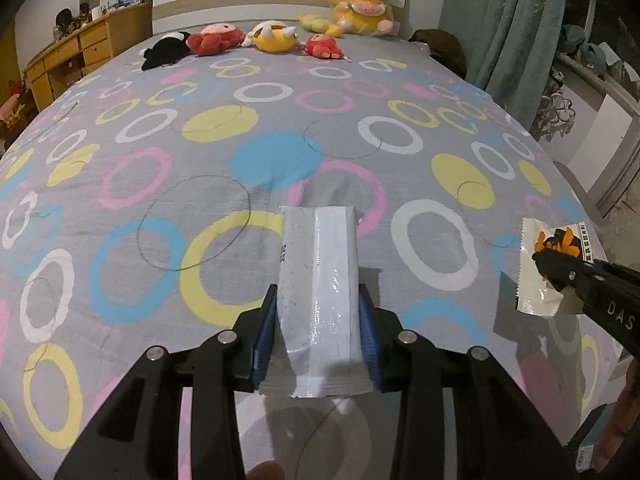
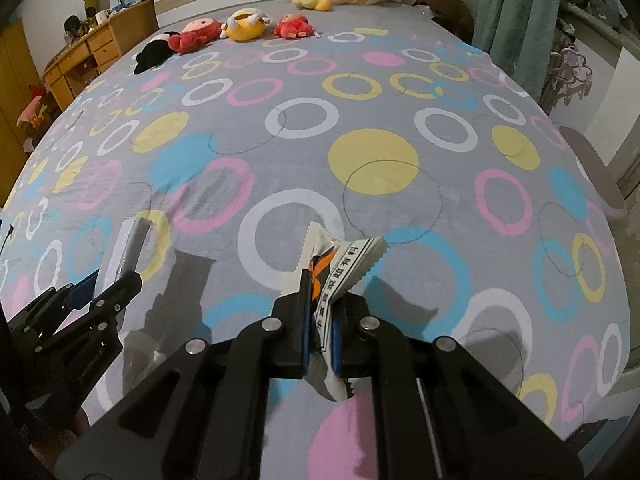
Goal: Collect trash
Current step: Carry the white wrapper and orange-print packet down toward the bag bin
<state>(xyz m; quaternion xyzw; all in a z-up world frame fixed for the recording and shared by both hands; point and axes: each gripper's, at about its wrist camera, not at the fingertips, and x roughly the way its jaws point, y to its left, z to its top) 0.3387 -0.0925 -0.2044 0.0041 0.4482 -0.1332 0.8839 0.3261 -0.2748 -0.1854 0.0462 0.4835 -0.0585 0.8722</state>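
Note:
My left gripper (image 1: pixel 318 300) is shut on a long white speckled wrapper (image 1: pixel 318 280) and holds it above the bed; the same gripper (image 2: pixel 106 284) and wrapper (image 2: pixel 130 248) show at the left of the right wrist view. My right gripper (image 2: pixel 320 312) is shut on a crumpled white wrapper with orange print and black text (image 2: pixel 344 264), also held above the bed. In the left wrist view this gripper (image 1: pixel 550 270) and its wrapper (image 1: pixel 554 264) show at the right edge.
The bed (image 1: pixel 280 152) has a grey cover with coloured rings. Several plush toys (image 1: pixel 240 38) lie along the headboard. A wooden dresser (image 1: pixel 76 56) stands at the left, teal curtains (image 1: pixel 512 20) at the right, and a grey stool (image 2: pixel 596 168) beside the bed.

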